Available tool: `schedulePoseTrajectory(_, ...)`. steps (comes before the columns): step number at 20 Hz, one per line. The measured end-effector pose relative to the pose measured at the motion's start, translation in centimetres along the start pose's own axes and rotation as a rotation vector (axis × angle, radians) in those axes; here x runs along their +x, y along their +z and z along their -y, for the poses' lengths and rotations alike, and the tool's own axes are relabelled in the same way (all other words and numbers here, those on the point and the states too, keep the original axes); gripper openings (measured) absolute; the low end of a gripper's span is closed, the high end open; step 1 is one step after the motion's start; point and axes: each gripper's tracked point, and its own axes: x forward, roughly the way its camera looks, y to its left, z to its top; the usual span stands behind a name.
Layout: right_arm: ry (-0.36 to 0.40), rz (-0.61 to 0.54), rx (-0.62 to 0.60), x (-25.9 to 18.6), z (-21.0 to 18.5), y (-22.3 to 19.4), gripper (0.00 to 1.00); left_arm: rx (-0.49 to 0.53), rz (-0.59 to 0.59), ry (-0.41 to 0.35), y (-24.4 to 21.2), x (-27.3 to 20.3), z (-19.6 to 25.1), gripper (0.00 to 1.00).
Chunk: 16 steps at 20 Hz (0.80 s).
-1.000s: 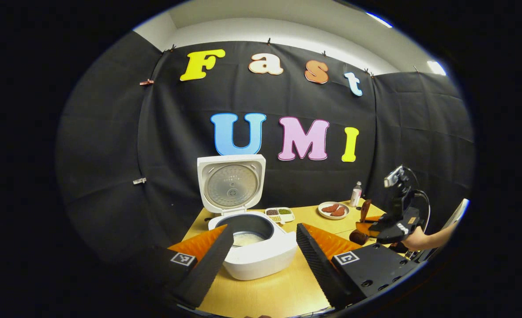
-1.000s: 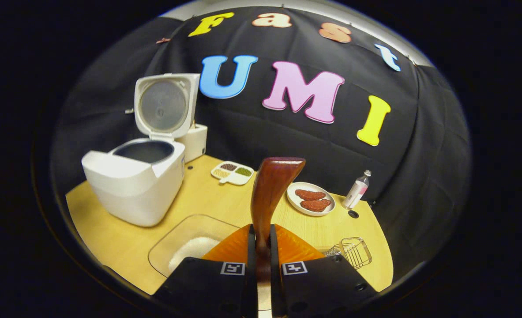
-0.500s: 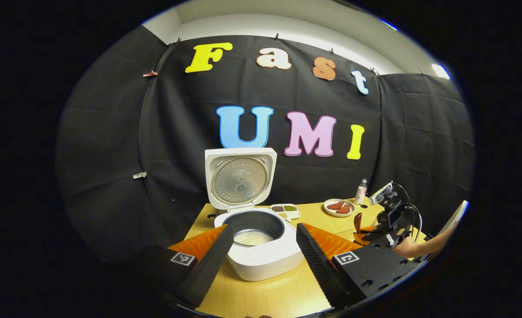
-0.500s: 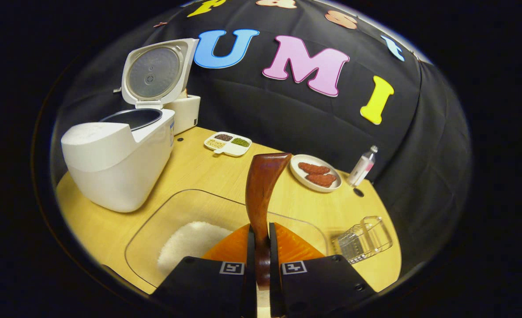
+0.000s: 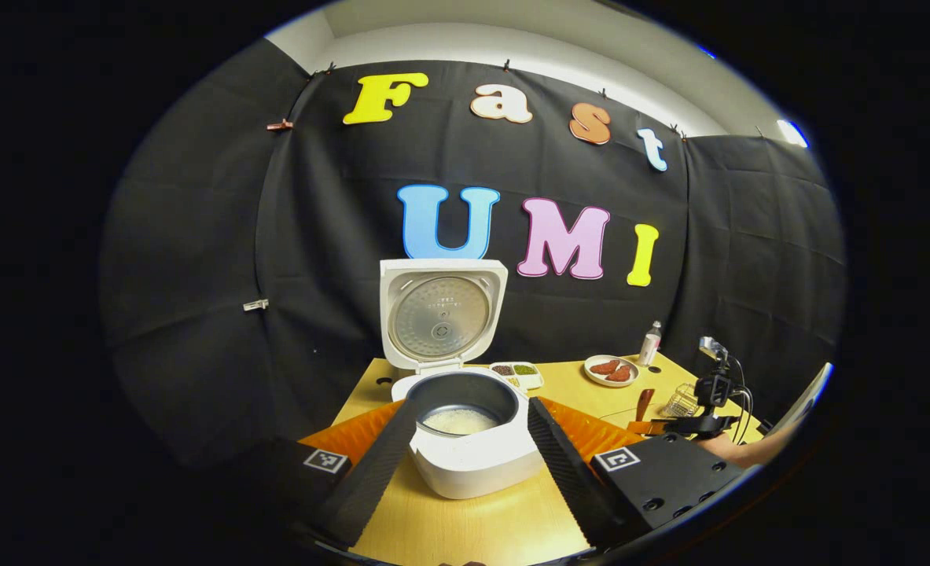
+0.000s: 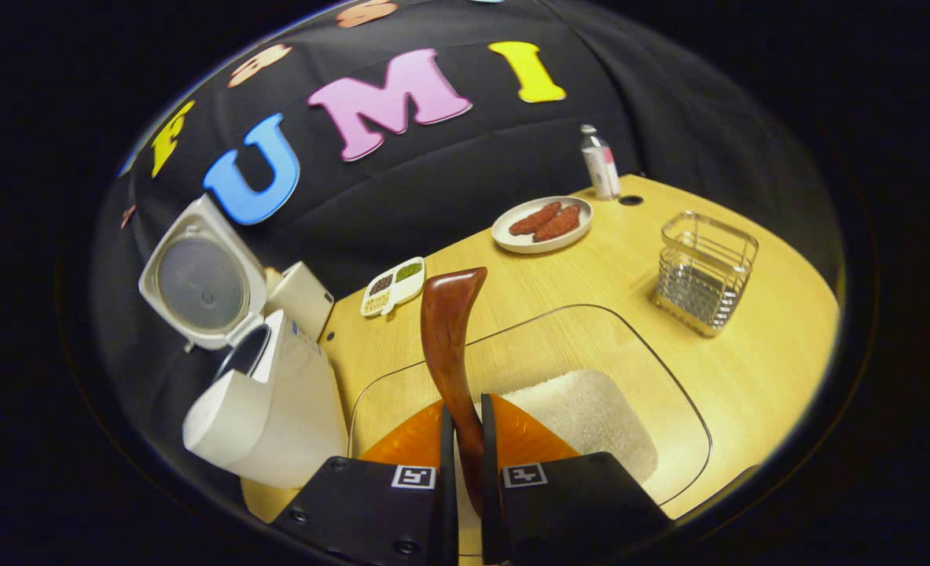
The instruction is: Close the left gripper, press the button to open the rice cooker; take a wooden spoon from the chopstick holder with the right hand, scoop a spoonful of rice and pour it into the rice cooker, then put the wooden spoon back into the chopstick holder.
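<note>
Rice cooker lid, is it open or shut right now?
Open: the rice cooker lid stands upright behind the inner pot, with rice visible inside.

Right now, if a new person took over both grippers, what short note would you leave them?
Left gripper: open, empty, in front of the rice cooker.
Right gripper: shut on the wooden spoon, over the clear tray holding the rice pile.
Chopstick holder: wire basket, upright on the table, right of the tray in the right gripper view.
Done: cooker lid is up; some rice already lies in the pot; spoon is out of the holder.
Left: whether another scoop is due I cannot tell; then return the spoon to the holder.
</note>
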Motion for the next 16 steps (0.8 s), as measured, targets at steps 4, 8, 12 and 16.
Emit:
schedulePoseTrajectory(4, 0.049, 0.011, 0.249, -1.0, 0.8, 1.1, 0.16, 0.0, 0.005, 0.01, 0.1, -0.7, -0.1, 0.96)
schedulePoseTrajectory(8, 0.117, 0.064, 0.341, -2.4, 0.8, 3.5, 0.16, 0.007, 0.014, 0.013, 0.3, -1.6, 0.3, 0.96)
schedulePoseTrajectory(12, 0.185, 0.113, 0.415, -4.5, 0.5, 6.0, 0.16, 0.01, 0.024, 0.008, 0.6, -2.3, 1.1, 0.96)
schedulePoseTrajectory(16, 0.245, 0.139, 0.466, -6.9, -0.7, 8.5, 0.16, 0.008, 0.031, 0.005, 0.6, -3.1, 1.7, 0.96)
